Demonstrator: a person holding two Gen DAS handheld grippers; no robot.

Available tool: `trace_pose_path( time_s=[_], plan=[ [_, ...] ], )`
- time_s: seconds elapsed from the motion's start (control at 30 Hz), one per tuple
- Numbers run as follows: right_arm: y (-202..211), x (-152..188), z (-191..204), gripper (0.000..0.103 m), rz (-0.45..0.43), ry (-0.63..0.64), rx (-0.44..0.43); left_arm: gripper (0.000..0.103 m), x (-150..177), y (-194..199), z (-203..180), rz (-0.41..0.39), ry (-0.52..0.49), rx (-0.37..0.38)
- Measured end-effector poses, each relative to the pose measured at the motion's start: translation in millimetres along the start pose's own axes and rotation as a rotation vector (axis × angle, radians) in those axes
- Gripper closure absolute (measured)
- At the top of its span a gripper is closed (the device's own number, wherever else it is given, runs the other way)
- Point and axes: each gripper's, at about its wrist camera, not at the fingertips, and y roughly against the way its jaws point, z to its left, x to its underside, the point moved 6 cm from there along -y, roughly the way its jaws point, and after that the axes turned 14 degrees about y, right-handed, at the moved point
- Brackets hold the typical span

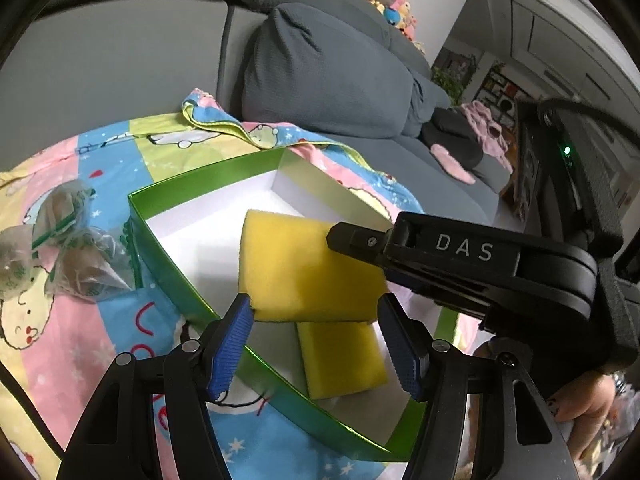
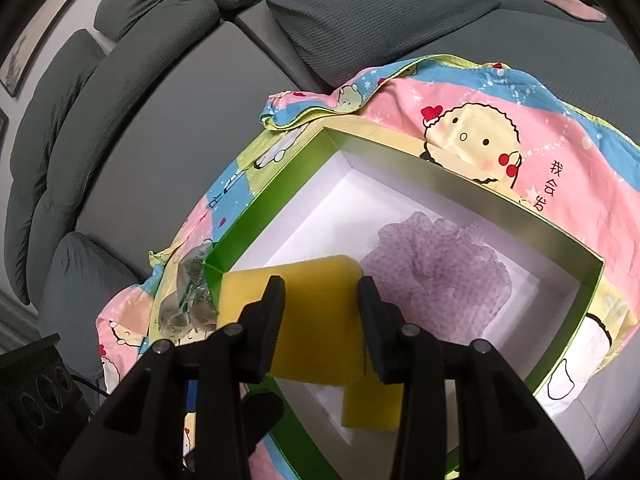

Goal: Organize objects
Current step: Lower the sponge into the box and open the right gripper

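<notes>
A green box (image 1: 168, 258) with a white inside lies open on a patterned cloth; it also shows in the right wrist view (image 2: 460, 168). My right gripper (image 2: 322, 292) is shut on a yellow sponge (image 2: 316, 320) and holds it above the box's near corner; the same sponge shows in the left wrist view (image 1: 304, 268), with the right gripper (image 1: 460, 256) on it. A second yellow sponge (image 1: 342, 358) lies on the box floor, seen also in the right wrist view (image 2: 372, 404). A purple mesh puff (image 2: 440, 264) lies in the box. My left gripper (image 1: 316, 320) is open and empty, just below the held sponge.
Clear bags of round things (image 1: 56, 248) lie on the cloth (image 1: 80, 320) left of the box, seen also in the right wrist view (image 2: 188, 300). A grey sofa (image 1: 120, 60) with cushions (image 1: 320, 72) is behind. Pink clothing (image 1: 488, 132) lies further along the sofa.
</notes>
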Motion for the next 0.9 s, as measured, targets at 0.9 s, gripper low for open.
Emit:
trace_pose_path(
  time_s=[0.9],
  plan=[
    [17.0, -4.0, 20.2, 0.041, -0.062, 0.036, -0.056, 0.039, -13.0, 67.9, 40.7, -0.058, 0.202, -0.002]
  ],
)
